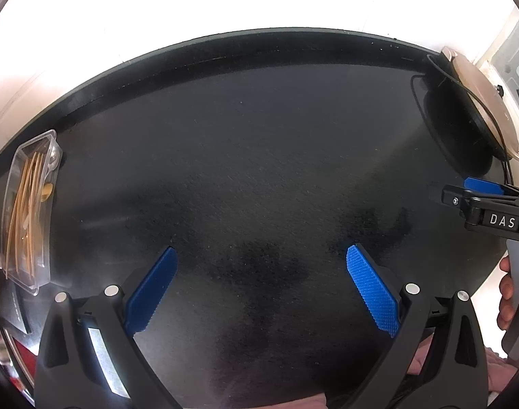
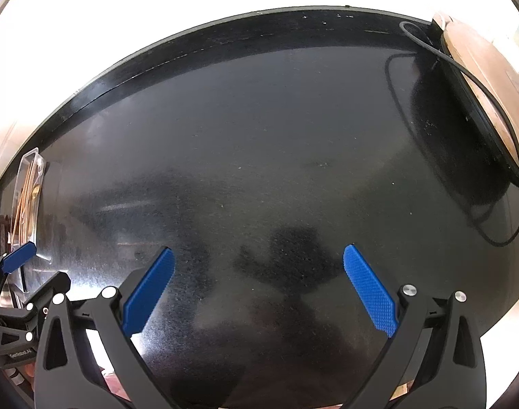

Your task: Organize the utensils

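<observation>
A clear plastic organizer box [image 1: 29,214] lies at the left edge of the black table [image 1: 259,156]; it holds several thin wooden sticks and a metal utensil end. It also shows in the right wrist view [image 2: 27,201]. My left gripper [image 1: 261,255] is open and empty above the table's middle. My right gripper [image 2: 259,255] is open and empty too. The right gripper shows at the right edge of the left wrist view [image 1: 481,201]; the left gripper shows at the left edge of the right wrist view [image 2: 19,259].
A round tan board [image 1: 484,102] leans at the far right with a black cable [image 2: 463,78] looping over it. A bright white wall lies beyond the table's far edge. A dark object with a red part [image 1: 17,347] sits at the lower left.
</observation>
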